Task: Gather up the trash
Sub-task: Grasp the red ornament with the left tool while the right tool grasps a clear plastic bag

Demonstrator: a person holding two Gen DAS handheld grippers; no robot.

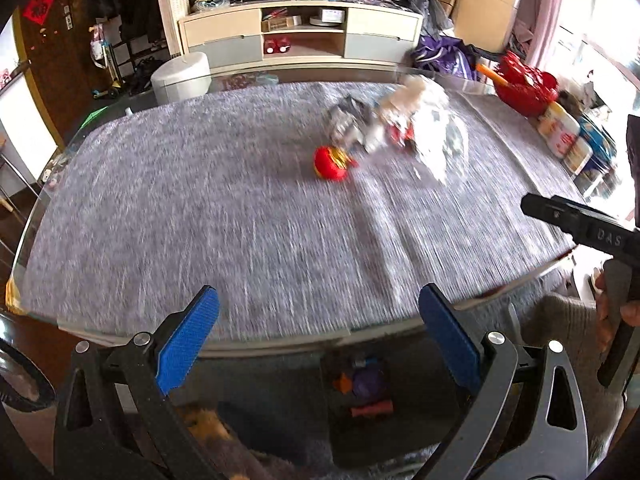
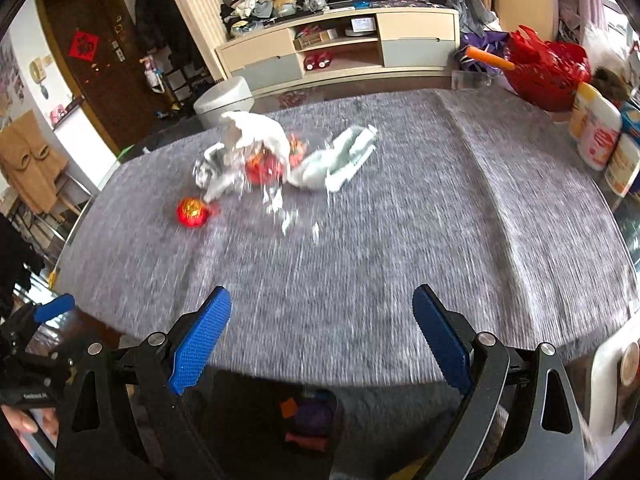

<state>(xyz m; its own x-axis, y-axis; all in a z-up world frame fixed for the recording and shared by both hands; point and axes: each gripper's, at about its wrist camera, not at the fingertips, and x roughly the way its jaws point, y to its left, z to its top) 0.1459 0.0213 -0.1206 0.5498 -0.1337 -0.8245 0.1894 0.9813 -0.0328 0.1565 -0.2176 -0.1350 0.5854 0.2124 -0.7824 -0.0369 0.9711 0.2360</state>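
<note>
A heap of trash [image 1: 404, 124] lies on the far middle of the grey table cloth [image 1: 200, 208]: crumpled white paper, clear plastic wrap and red wrappers. In the right wrist view the heap [image 2: 264, 152] sits left of centre, with a pale crumpled bag [image 2: 340, 160] beside it. A red round wrapper [image 1: 330, 162] lies apart at the heap's near left; it also shows in the right wrist view [image 2: 193, 211]. My left gripper [image 1: 318, 334] is open and empty over the table's near edge. My right gripper [image 2: 322, 328] is open and empty, well short of the heap.
A red basket [image 1: 524, 86] and several bottles [image 1: 564, 136] stand along the table's right edge; they also show in the right wrist view [image 2: 600, 136]. A white stool [image 1: 180, 76] and a TV cabinet [image 1: 300, 36] stand beyond the table. Both views are motion-blurred.
</note>
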